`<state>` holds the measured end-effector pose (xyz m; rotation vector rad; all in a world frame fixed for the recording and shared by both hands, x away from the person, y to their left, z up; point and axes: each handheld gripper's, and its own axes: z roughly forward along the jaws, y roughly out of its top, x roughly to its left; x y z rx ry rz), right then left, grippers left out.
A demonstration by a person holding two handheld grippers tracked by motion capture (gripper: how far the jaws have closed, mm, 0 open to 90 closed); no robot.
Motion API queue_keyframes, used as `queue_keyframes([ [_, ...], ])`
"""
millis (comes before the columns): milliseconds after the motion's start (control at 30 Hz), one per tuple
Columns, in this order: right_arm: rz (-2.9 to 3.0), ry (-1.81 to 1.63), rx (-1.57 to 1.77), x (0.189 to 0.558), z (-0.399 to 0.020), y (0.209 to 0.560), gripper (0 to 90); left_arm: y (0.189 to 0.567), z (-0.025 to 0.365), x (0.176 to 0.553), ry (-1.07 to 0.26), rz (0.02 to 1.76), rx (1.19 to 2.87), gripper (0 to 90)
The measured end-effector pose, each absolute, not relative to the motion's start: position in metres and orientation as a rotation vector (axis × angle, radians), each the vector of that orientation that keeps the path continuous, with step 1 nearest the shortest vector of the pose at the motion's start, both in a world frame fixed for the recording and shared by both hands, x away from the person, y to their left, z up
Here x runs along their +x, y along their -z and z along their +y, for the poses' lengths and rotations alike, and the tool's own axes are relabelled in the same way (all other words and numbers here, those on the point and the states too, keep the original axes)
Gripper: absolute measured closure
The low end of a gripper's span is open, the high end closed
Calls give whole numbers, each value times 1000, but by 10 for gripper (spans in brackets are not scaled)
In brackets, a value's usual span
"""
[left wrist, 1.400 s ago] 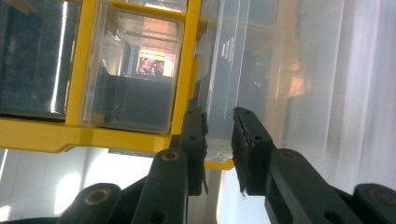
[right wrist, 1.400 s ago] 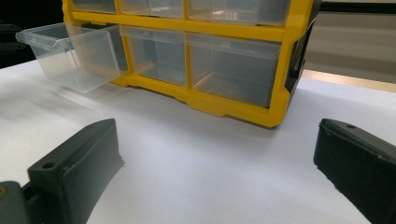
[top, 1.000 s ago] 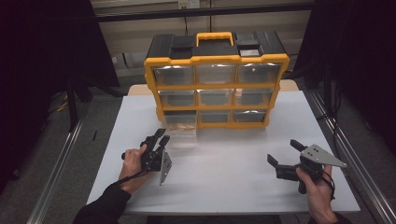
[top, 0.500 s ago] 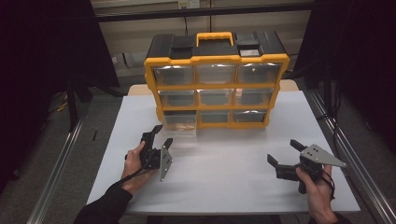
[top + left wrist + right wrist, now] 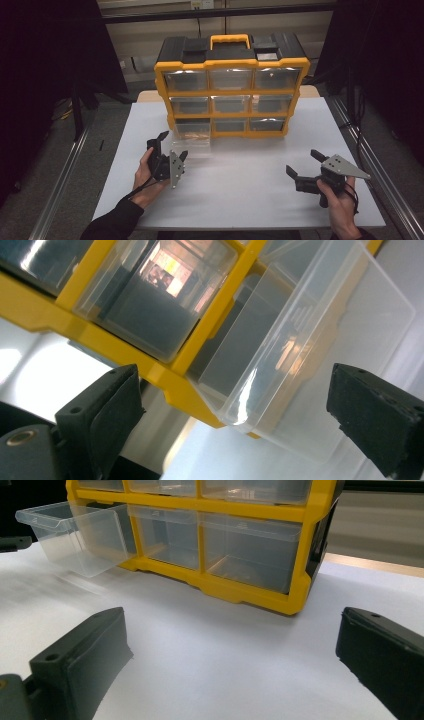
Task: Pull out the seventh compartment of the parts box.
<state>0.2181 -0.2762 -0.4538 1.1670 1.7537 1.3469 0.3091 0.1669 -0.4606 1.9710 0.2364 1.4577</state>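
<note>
We see the left gripper just in front of the clear plastic drawer at the bottom left of the yellow-framed organizer cabinet, which stands at the far side of the white desk. That drawer is pulled partway out of its slot and juts toward us, its front end tipped down to the desk. The left gripper's jaws have just been opening and now stand wide; in the left gripper view the drawer shows between them, but the pads press on nothing. We see the right gripper low over the desk, well apart from the cabinet, its jaws spread wide with only bare desk between them. The other drawers sit closed in the frame.
</note>
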Motion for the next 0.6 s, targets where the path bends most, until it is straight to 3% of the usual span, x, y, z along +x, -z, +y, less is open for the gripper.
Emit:
queue_keyframes([
  [400,1753,-1347,1168,218,-276,454,0,449,172,311,-1295,463,1921,47],
  [600,1754,-1347,1167,218,-276,454,0,443,179,315,-1131,625,1854,48],
])
